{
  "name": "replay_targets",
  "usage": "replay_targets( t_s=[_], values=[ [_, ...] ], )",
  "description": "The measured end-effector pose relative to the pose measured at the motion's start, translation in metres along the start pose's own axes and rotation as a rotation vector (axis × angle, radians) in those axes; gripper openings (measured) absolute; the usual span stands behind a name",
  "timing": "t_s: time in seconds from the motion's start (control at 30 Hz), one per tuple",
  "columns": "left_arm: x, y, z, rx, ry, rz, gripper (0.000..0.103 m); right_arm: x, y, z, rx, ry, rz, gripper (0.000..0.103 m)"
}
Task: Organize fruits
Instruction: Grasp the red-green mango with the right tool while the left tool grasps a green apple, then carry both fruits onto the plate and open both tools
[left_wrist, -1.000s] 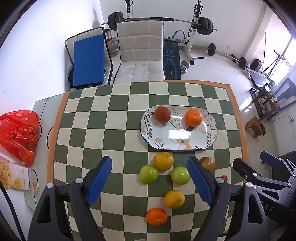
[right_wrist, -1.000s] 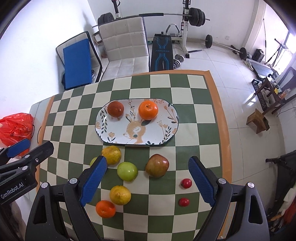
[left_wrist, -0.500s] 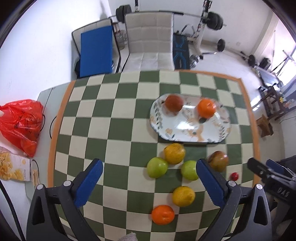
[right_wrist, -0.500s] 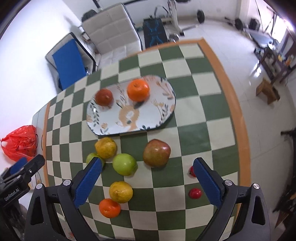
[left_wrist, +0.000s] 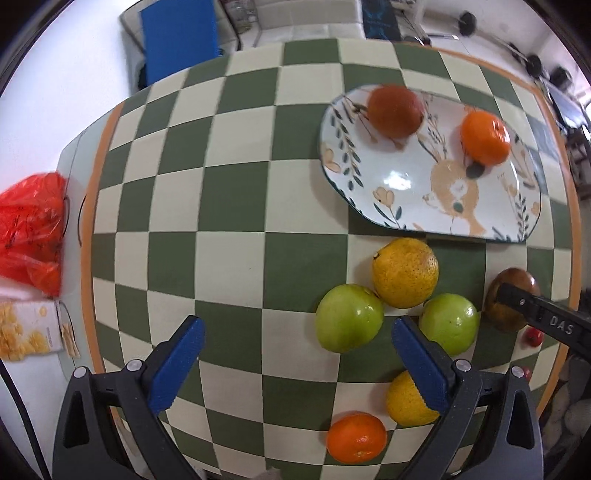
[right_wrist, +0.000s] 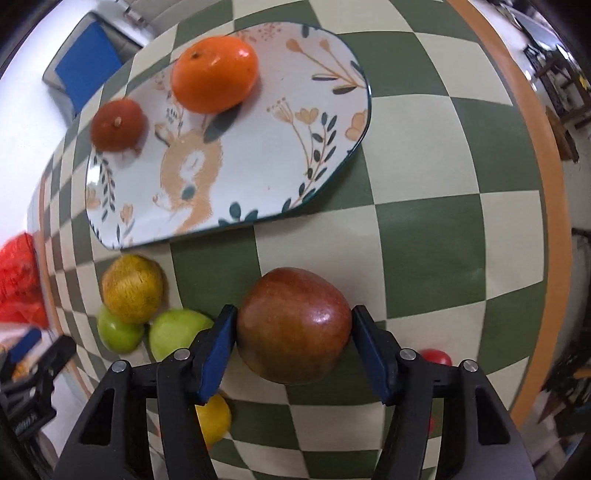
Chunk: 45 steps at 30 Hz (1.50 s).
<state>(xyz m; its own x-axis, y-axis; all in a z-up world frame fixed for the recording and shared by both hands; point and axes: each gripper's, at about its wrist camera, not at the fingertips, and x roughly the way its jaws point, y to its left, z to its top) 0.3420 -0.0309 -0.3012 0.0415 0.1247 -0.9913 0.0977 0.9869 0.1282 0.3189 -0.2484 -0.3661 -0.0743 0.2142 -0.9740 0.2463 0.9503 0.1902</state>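
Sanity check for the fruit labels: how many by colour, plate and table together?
Orange: 2, one on the plate, one on the table
Dark red-brown: 1
Yellow: 2
Green: 2
Red-green apple: 1
Small red: 2
Total: 10

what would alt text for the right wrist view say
The right gripper brackets a red-green apple on a green-and-cream checkered table, its blue jaws at the apple's sides. Behind it, a floral oval plate holds an orange and a darker red-brown fruit.
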Motion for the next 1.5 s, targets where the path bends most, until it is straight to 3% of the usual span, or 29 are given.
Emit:
replay_targets(
  t_s=[0.27, 0.43, 0.5, 0.53, 0.57, 0.63, 0.8, 0.93, 1.27, 1.4, 1.5],
  values=[
    [0.038, -0.031, -0.002, 0.283, 0.053, 0.057, 0.103, 0.008, -0.004, -0.036, -0.088, 0.072, -0.014, 0.065],
    [0.055, -0.042, 0.0, 0.324, 0.08, -0.049, 0.098, 0.007, -0.003, -0.046, -0.079, 0.048, -0.018, 0.065],
    [0.06, -0.044, 0.001, 0.318, 0.091, -0.075, 0.08, 0.007, -0.003, -0.046, -0.07, 0.05, -0.015, 0.065],
    [0.063, -0.045, 0.0, 0.314, 0.102, -0.083, 0.062, 0.007, -0.005, -0.047, -0.063, 0.052, -0.01, 0.065],
    [0.066, -0.044, -0.001, 0.305, 0.111, -0.073, 0.053, 0.009, -0.007, -0.045, -0.053, 0.055, -0.003, 0.065],
    [0.067, -0.04, -0.003, 0.269, 0.11, -0.079, 0.053, 0.008, -0.014, -0.041, -0.028, 0.065, 0.015, 0.065],
    [0.069, -0.009, -0.02, 0.058, 0.163, -0.165, 0.053, 0.009, -0.026, -0.043, 0.047, 0.085, 0.062, 0.065],
    [0.07, 0.003, -0.032, -0.03, 0.161, -0.196, 0.053, 0.012, -0.025, -0.042, 0.067, 0.102, 0.057, 0.065],
    [0.064, 0.027, -0.034, -0.091, 0.14, -0.217, 0.053, 0.002, -0.006, -0.044, -0.041, 0.011, 0.006, 0.063],
    [0.036, 0.037, -0.036, -0.098, 0.118, -0.294, 0.053, -0.023, 0.005, -0.048, -0.055, -0.044, 0.056, 0.063],
    [0.004, 0.031, -0.018, -0.064, 0.079, -0.36, 0.053, -0.052, 0.013, -0.035, -0.076, -0.09, 0.101, 0.063]
  ],
)
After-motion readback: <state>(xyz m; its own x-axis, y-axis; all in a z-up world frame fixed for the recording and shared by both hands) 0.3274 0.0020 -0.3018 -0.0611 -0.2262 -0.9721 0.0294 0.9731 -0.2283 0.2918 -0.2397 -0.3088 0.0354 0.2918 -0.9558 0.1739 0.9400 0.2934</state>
